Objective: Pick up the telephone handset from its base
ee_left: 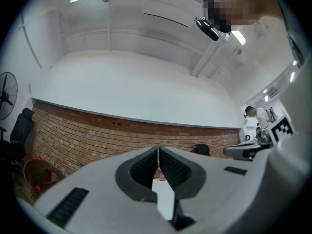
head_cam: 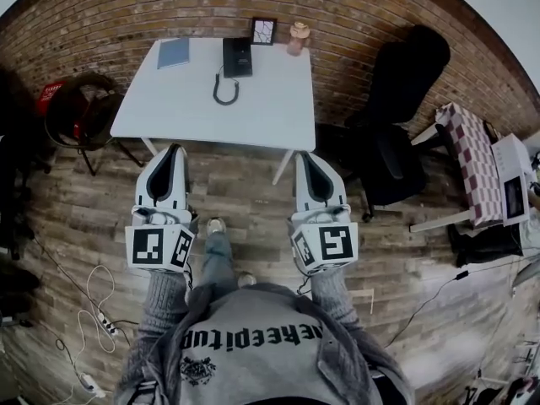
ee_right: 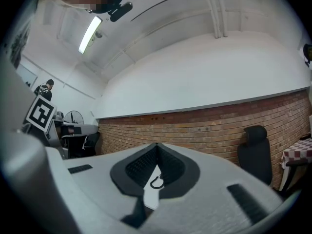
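The telephone handset point(head_cam: 234, 56) lies on its base at the far middle of the white table point(head_cam: 261, 112), its cord point(head_cam: 224, 91) looping nearer. A blue book point(head_cam: 174, 53) lies to its left. The left claw point(head_cam: 175, 152) and right claw point(head_cam: 307, 157) are both pressed together and empty, near the table's near edge, over the wooden floor point(head_cam: 245, 184).

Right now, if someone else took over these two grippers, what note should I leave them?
Left gripper: shut, empty. Right gripper: shut, empty. Both are short of the near edge of the white table.
The telephone sits at the table's far edge by the brick wall, handset apparently resting on it, coiled cord lying on the near side.
Done: nothing grasped. Left: get closer, open a gripper, grip the handset, lift it.
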`<control>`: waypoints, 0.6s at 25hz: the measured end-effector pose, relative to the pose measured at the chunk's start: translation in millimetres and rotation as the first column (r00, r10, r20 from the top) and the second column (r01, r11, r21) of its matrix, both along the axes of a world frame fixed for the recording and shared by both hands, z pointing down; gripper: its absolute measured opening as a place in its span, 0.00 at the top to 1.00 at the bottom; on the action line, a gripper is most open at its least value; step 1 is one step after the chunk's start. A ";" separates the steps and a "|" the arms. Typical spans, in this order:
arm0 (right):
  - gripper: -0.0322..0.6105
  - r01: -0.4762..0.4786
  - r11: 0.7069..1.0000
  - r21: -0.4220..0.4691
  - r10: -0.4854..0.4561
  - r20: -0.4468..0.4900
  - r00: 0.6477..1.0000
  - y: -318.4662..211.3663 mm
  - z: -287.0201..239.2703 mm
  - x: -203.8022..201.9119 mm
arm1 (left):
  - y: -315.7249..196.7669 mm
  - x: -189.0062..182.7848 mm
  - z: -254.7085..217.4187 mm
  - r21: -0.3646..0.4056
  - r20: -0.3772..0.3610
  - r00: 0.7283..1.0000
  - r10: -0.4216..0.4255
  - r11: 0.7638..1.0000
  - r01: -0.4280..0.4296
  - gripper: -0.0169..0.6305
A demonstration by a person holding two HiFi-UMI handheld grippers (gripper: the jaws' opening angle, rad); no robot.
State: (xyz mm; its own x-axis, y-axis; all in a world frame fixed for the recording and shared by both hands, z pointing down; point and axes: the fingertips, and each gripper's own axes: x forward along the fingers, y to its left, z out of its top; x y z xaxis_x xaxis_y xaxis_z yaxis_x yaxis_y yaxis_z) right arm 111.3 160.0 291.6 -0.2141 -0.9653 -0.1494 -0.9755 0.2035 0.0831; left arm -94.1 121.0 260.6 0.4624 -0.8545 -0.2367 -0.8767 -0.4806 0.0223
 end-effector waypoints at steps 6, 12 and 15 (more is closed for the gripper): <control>0.95 -0.025 1.000 0.003 0.025 -0.012 1.000 -69.5 -0.3 7.0 | -72.6 10.9 1.7 0.003 -0.002 0.999 0.034 0.999 -0.034 0.95; 0.95 -0.047 0.999 0.016 0.047 -0.012 0.999 -152.2 -6.6 0.3 | -159.5 1.6 -0.4 0.003 0.004 0.999 0.046 0.999 -0.046 0.95; 0.95 -0.066 0.998 0.015 0.066 -0.006 0.998 -190.4 -8.7 -2.8 | -200.3 -1.5 -2.8 0.006 0.006 0.998 0.064 0.998 -0.064 0.95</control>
